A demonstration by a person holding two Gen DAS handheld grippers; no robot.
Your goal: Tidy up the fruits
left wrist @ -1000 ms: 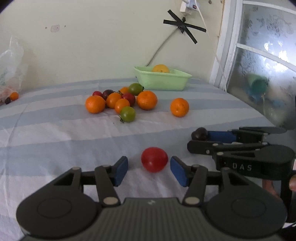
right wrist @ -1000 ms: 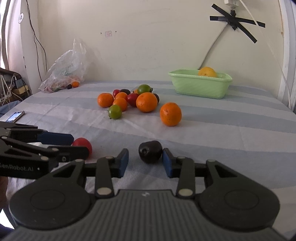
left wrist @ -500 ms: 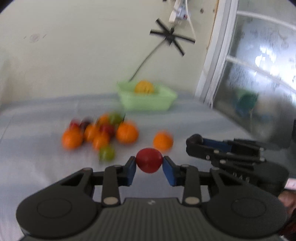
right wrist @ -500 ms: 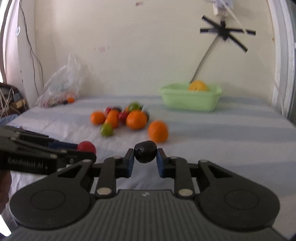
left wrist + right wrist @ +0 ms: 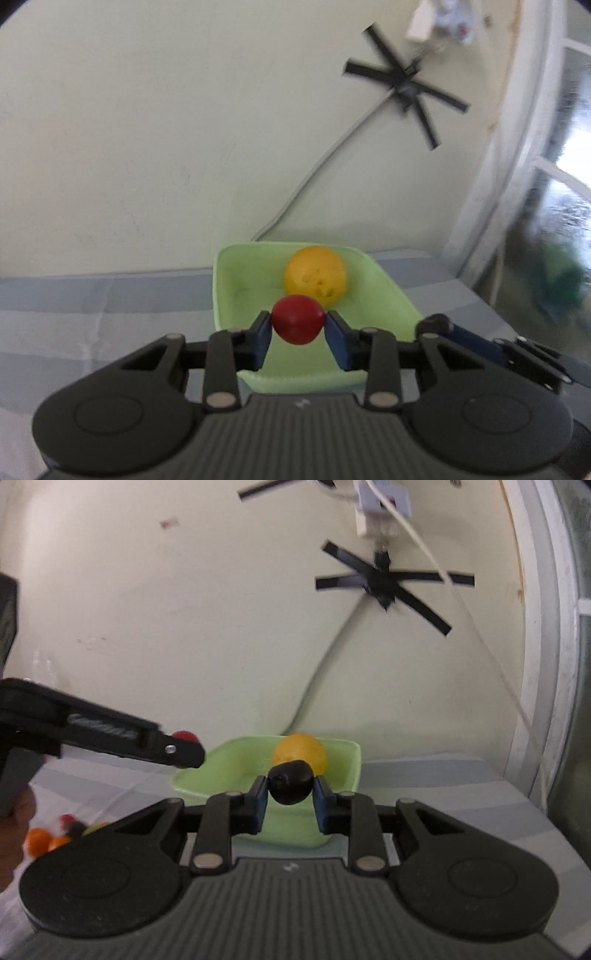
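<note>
My left gripper (image 5: 297,334) is shut on a red tomato (image 5: 297,318) and holds it in the air over the near part of the light green tub (image 5: 236,273). A yellow-orange fruit (image 5: 315,280) lies in the tub. My right gripper (image 5: 289,801) is shut on a dark, almost black fruit (image 5: 291,781) and holds it above the tub's near rim (image 5: 192,786); the yellow-orange fruit (image 5: 301,749) shows behind it. The left gripper (image 5: 184,751) with the tomato (image 5: 183,734) enters the right wrist view from the left. The right gripper's tip (image 5: 436,325) shows in the left wrist view.
The tub stands on a blue-and-white striped cloth (image 5: 92,314) close to the wall. A cable (image 5: 325,155) taped with black strips runs down the wall behind it. A window frame (image 5: 517,166) is at the right. Loose oranges and small fruits (image 5: 48,834) lie at the lower left.
Both grippers closed on their fruits, lifted them off the cloth and carried them forward to the green tub, which now looks much closer.
</note>
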